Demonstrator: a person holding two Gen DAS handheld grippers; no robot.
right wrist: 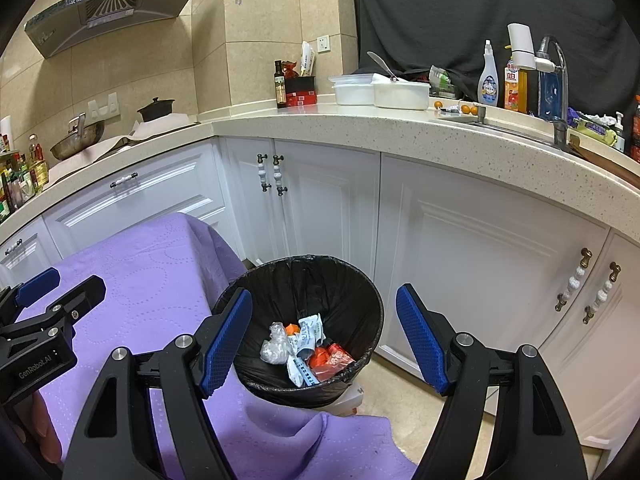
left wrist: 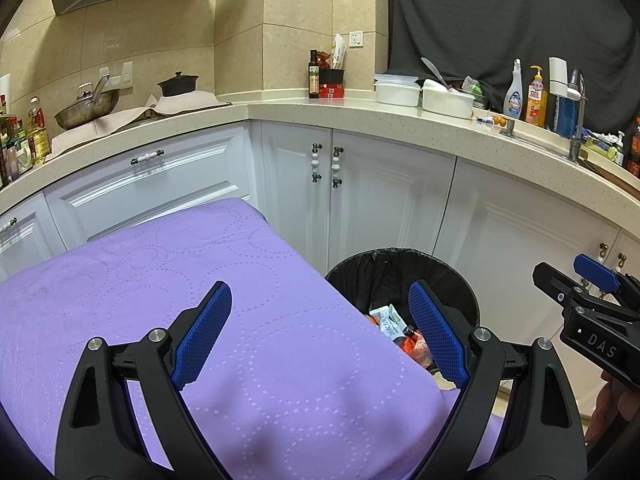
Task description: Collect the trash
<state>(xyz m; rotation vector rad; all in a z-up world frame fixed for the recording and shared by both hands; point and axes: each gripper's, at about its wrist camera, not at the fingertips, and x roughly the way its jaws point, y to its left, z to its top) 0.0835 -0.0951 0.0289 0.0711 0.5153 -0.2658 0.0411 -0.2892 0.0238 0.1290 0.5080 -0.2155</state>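
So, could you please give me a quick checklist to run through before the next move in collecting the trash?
1. Left gripper open and holding nothing: ok.
2. Right gripper open and holding nothing: ok.
3. Trash bin upright beside the table, black liner in place: ok.
4. Wrappers lie inside the bin, with room left above them: ok.
5. Purple tablecloth free of trash where visible: ok.
6. Trash left on the floor or elsewhere: cannot tell.
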